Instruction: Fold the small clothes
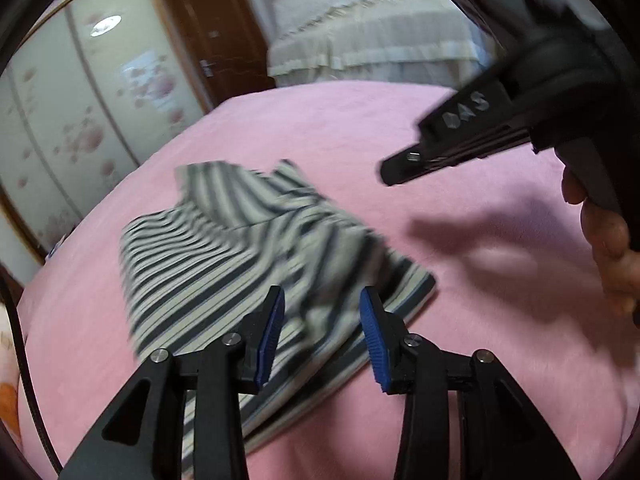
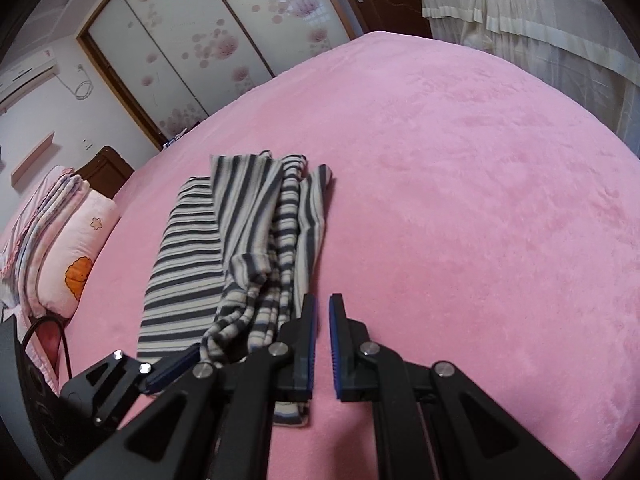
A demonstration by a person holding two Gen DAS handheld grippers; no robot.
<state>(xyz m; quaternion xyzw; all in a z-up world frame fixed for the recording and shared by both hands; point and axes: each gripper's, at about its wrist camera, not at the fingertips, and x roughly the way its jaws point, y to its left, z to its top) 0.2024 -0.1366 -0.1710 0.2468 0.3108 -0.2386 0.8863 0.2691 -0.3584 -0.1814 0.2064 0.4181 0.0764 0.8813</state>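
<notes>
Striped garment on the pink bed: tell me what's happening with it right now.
A person holds a two-finger tool in each hand and is folding the striped garment on the pink bed cover. It lies partly folded, one side flat, the other bunched in lengthwise folds. The left tool hangs over its near edge with jaws apart, gripping nothing. The right tool is nearly closed beside the cloth, with nothing visibly between its jaws.

My one piece of work is the striped garment (image 2: 224, 256), grey-and-cream bands, lying on the pink blanket (image 2: 460, 200) left of centre in my right-wrist view. Its left part lies flat with stripes crosswise; its right part is bunched lengthwise in rumpled folds. In my left-wrist view the garment (image 1: 224, 264) sits blurred at centre-left, one edge lifted.
</notes>
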